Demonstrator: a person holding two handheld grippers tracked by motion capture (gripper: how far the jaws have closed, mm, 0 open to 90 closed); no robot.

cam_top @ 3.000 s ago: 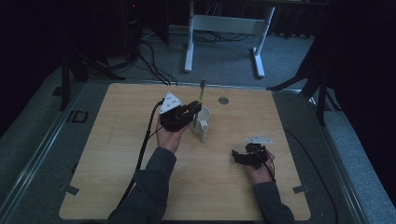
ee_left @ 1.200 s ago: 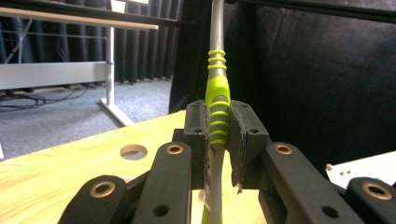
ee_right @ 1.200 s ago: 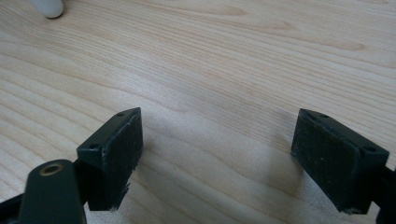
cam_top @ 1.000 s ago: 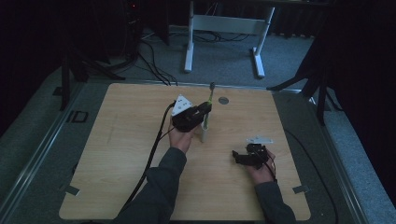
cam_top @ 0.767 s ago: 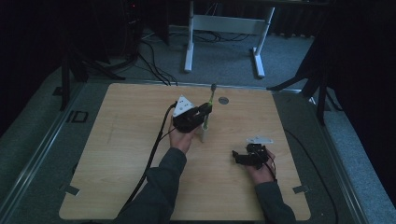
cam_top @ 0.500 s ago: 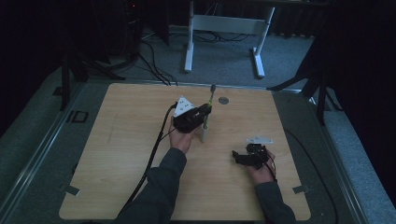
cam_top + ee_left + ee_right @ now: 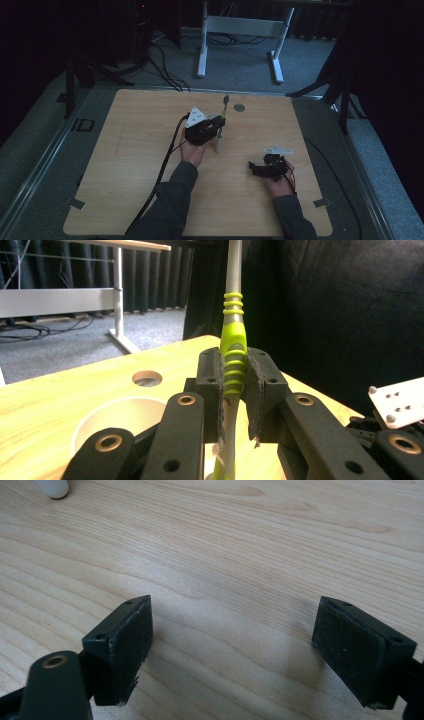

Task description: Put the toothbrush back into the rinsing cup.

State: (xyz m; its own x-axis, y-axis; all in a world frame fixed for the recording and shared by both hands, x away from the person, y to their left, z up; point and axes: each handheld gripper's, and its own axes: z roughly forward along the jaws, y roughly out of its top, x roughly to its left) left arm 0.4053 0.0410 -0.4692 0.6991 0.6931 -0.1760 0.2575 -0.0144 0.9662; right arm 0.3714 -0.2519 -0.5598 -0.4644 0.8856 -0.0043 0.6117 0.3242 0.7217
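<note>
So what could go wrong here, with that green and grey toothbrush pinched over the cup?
The left gripper pinches the toothbrush by a narrow stretch of its ribbed handle, so the brush might swivel or slip. Its lower end hangs beside the white cup, so a careless lowering could miss the opening or knock the cup over. The right gripper rests open on the table, too far off to steady the cup.
</note>
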